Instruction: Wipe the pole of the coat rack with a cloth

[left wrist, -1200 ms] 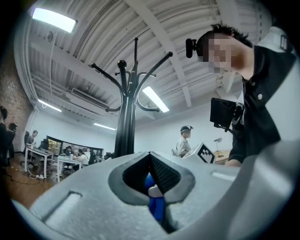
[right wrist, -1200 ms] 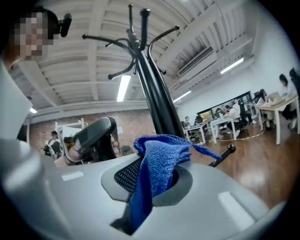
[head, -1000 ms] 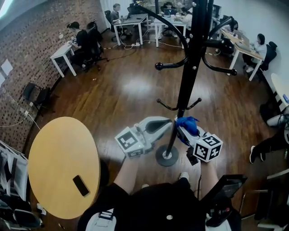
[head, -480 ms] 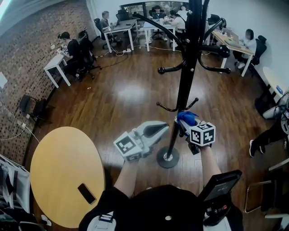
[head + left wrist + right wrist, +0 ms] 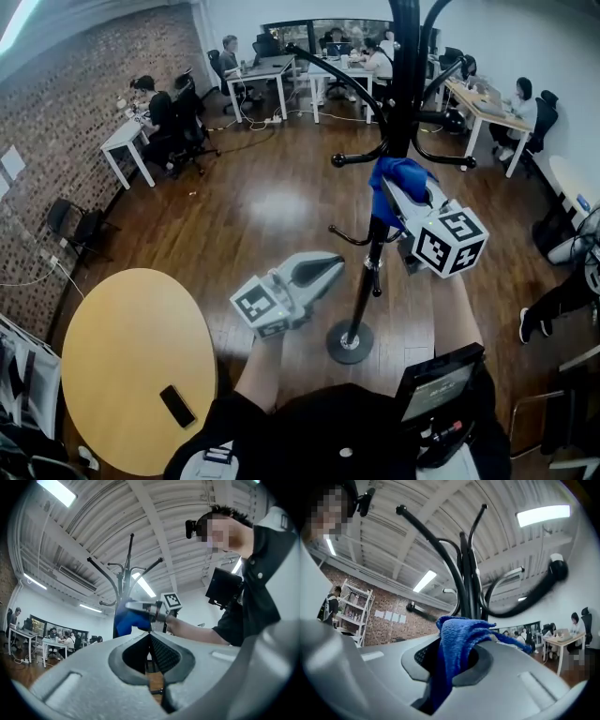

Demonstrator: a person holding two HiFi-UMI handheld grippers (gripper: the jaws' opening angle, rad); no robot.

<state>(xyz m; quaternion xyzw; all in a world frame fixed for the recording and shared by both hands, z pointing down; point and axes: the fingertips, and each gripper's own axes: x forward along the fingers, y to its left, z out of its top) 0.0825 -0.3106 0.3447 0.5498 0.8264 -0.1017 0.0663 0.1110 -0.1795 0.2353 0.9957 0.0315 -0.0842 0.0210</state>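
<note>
The pole (image 5: pixel 364 281) stands straight up. The right gripper (image 5: pixel 403 199) pinches the blue cloth (image 5: pixel 392 173) against the pole, high up by the hooks (image 5: pixel 361 157). The left gripper (image 5: pixel 330 266), closed and empty, sits lower, just left of the pole. Wiping should run up or down.

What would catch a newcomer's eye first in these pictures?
The tall black coat rack pole stands mid-floor at the centre of the head view. The right gripper pinches a bright blue cloth against it, between two tiers of hooks. Left of the pole the left gripper hangs shut and empty, and a round yellow table with a dark phone fills the lower left.
</note>
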